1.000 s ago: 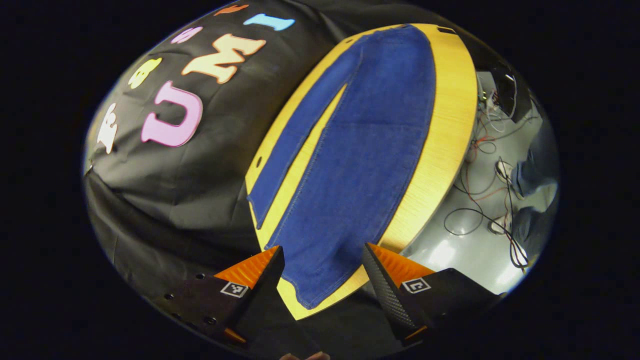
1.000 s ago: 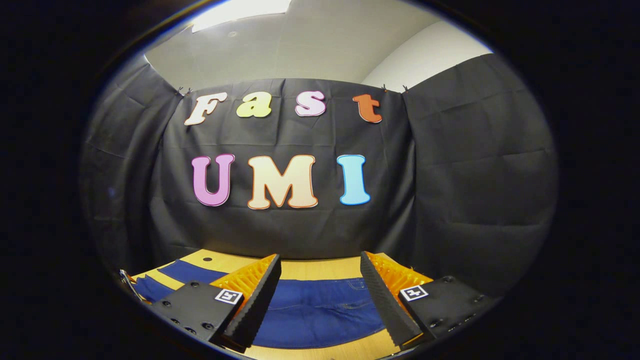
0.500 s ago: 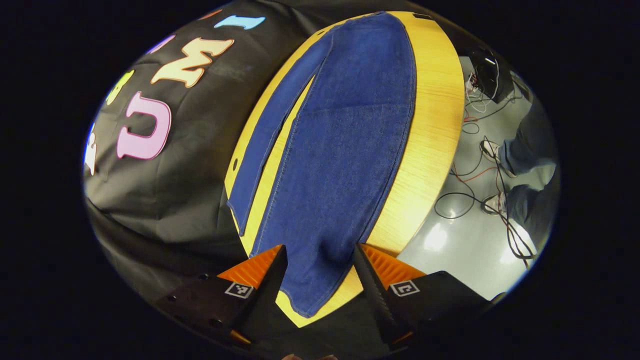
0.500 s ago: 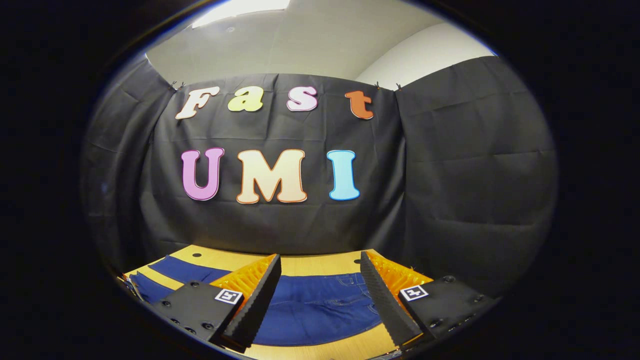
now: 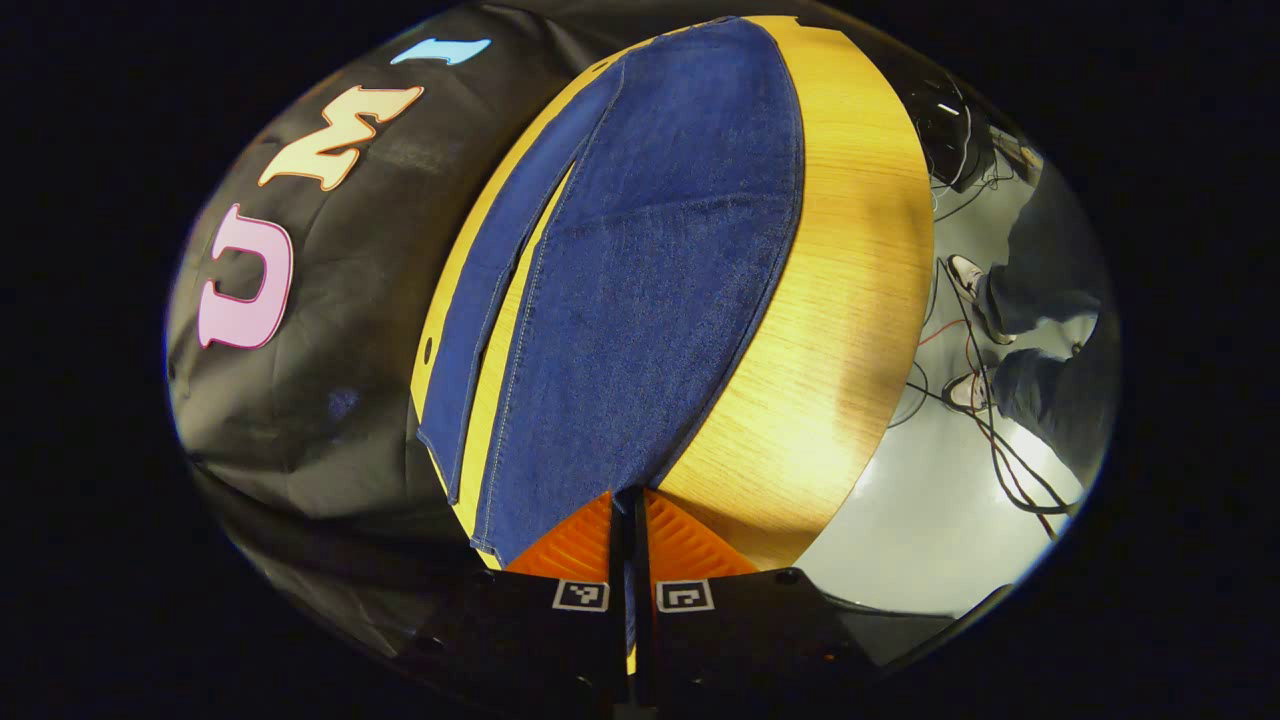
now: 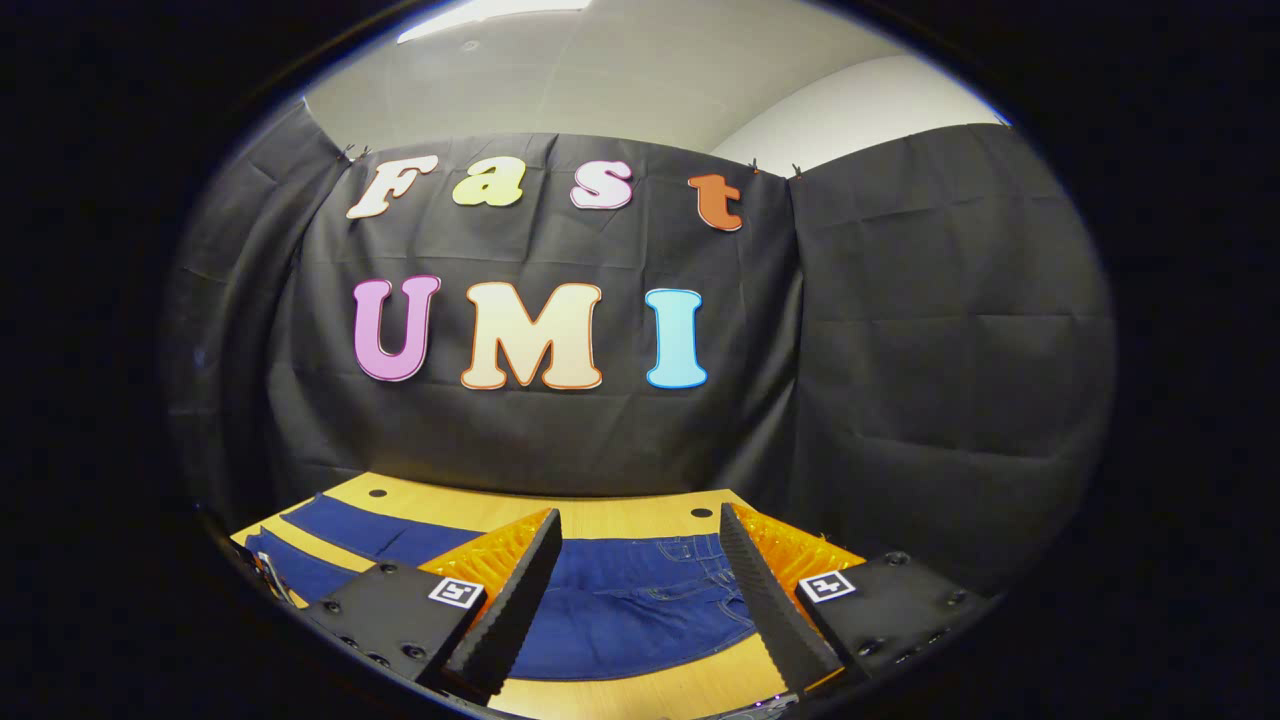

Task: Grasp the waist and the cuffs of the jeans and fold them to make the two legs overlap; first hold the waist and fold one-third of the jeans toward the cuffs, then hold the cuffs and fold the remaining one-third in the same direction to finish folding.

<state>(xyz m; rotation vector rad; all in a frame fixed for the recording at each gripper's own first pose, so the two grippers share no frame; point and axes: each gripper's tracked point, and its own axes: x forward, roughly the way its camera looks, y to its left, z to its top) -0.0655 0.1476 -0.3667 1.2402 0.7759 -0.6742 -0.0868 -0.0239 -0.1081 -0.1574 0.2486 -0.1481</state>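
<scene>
Blue jeans [image 5: 640, 280] lie flat along the round wooden table [image 5: 830, 330], the two legs side by side with a strip of wood between them. In the left gripper view, my left gripper [image 5: 627, 510] is shut on the cuff of the nearer, wider leg at the table's near edge. In the right gripper view, the waist of the jeans [image 6: 620, 610] with its belt loops lies below my right gripper [image 6: 640, 518]. That gripper hangs open above the waist and holds nothing. The second leg [image 6: 360, 535] runs off to the left.
Black cloth [image 6: 900, 380] walls the booth behind the table. To the right of the table in the left gripper view, cables [image 5: 960, 370] trail over the grey floor, and a person's legs and shoes [image 5: 1040, 300] stand there.
My left gripper has come down onto the near cuff and shut on it. The right gripper has tipped slightly, showing more of the waist, and stays open.
</scene>
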